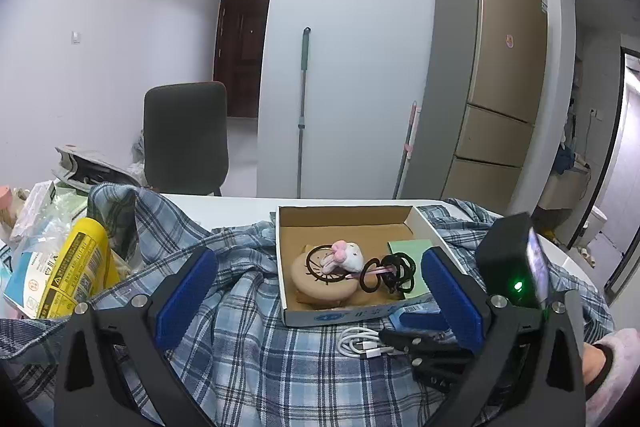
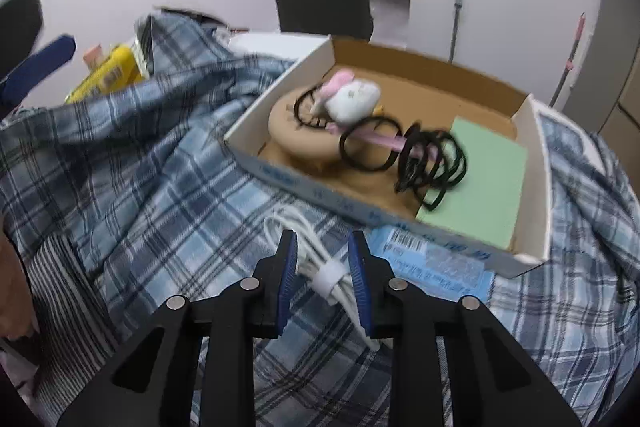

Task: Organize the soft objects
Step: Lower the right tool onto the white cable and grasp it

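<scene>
A coiled white charging cable (image 2: 320,267) lies on a blue plaid shirt (image 2: 140,167) in front of a shallow cardboard box (image 2: 536,147). My right gripper (image 2: 322,247) points down at the cable, and its blue pads press the bundle from both sides. The box holds a beige round cushion (image 2: 288,135), a small white plush with pink ears (image 2: 352,99), several black hair ties (image 2: 432,163) and a green pad (image 2: 480,187). My left gripper (image 1: 319,255) hovers wide open before the box (image 1: 344,315), holding nothing. The cable (image 1: 354,343) also shows there, beside the right gripper's black fingers (image 1: 420,347).
A yellow bottle (image 1: 76,267) and plastic packets (image 1: 28,227) crowd the table's left side. A blue barcoded packet (image 2: 436,263) lies under the box's front edge. A dark chair (image 1: 186,139) stands behind the white table (image 1: 224,207). A sleeve (image 1: 616,367) is at the right.
</scene>
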{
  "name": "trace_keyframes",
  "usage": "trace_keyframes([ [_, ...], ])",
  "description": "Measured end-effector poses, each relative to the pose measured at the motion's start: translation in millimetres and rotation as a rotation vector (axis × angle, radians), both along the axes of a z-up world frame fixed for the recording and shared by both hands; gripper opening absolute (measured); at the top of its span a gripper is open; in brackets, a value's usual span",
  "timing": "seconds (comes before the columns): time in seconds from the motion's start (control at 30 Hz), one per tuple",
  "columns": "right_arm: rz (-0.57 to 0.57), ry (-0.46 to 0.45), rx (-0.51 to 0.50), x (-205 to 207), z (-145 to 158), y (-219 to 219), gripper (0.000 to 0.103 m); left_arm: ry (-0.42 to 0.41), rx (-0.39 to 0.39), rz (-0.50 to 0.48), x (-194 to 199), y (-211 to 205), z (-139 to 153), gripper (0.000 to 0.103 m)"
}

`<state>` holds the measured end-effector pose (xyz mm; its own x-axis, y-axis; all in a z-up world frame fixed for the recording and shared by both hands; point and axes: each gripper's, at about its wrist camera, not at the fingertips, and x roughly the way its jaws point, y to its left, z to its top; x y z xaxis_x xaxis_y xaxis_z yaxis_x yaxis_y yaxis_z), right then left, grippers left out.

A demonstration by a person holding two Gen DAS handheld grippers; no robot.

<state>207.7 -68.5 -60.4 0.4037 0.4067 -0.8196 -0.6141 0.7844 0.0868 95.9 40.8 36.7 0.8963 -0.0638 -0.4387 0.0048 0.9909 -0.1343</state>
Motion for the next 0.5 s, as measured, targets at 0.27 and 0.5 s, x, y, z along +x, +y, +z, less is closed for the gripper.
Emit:
trace_keyframes([
  [0.27,0.050,0.087,-0.002,-4,-8,-7,0.026,0.015,-0.015,-0.017,2,2,-2,0.103],
  [0.5,0.142,0.034,-0.084,-28,-5,-4,0.062,0.012,-0.014,-0.028,1,-1,-2,0.103],
])
